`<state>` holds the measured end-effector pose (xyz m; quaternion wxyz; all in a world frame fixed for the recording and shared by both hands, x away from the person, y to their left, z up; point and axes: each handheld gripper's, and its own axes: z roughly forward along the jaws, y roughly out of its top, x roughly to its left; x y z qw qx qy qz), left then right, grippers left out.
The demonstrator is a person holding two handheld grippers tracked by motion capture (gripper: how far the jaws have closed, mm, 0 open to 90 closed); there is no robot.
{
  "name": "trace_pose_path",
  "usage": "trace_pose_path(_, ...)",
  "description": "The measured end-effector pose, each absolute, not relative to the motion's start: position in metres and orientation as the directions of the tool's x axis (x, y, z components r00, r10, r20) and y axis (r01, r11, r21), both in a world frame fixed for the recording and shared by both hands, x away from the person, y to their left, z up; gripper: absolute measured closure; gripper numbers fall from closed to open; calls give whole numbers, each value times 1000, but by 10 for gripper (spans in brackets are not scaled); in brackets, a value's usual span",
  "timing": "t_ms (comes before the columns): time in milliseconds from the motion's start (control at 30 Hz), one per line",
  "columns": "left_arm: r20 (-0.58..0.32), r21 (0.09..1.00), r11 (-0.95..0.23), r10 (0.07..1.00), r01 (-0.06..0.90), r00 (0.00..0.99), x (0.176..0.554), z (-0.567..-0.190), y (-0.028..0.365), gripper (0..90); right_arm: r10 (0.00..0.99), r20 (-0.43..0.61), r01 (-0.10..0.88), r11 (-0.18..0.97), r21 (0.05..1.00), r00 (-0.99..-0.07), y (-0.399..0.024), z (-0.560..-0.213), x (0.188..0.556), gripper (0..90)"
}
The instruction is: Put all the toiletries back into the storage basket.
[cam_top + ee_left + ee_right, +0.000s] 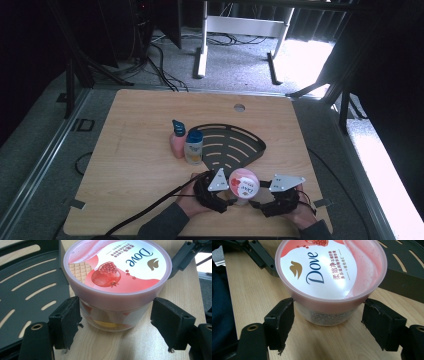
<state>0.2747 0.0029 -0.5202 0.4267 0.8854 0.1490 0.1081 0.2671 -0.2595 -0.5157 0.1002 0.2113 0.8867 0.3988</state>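
Note:
A pink Dove jar (243, 184) with a pomegranate lid stands upright on the wooden table near its front edge. From the left, my left gripper (227, 199) straddles it. In the left gripper view the jar (117, 267) sits between the wide-spread pads (67, 320) of the left gripper (116, 307), just below the lid; a gap shows on the right side. My right gripper (259, 202) straddles the jar from the right. In the right gripper view the jar (329, 270) sits between the equally wide jaws of the right gripper (328, 306), pads beside the lid rim.
A black fan-shaped slotted rack (235, 145) lies just behind the jar. At its left edge stand a pink bottle (177, 140) and a clear bottle (193, 147), both blue-capped. A cable (145, 210) trails left from my left gripper. Bare wood lies to the left and right.

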Motion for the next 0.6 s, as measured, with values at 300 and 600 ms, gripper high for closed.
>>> trace_pose_path(300,72,789,-591,365,171,928,277,-514,4,245,448,-13,286,592,754,-894,-258,-510,272,255)
trace_pose_path(600,79,787,-592,373,171,925,280,-511,4,245,444,-23,277,598,752,-896,-257,-506,276,254)
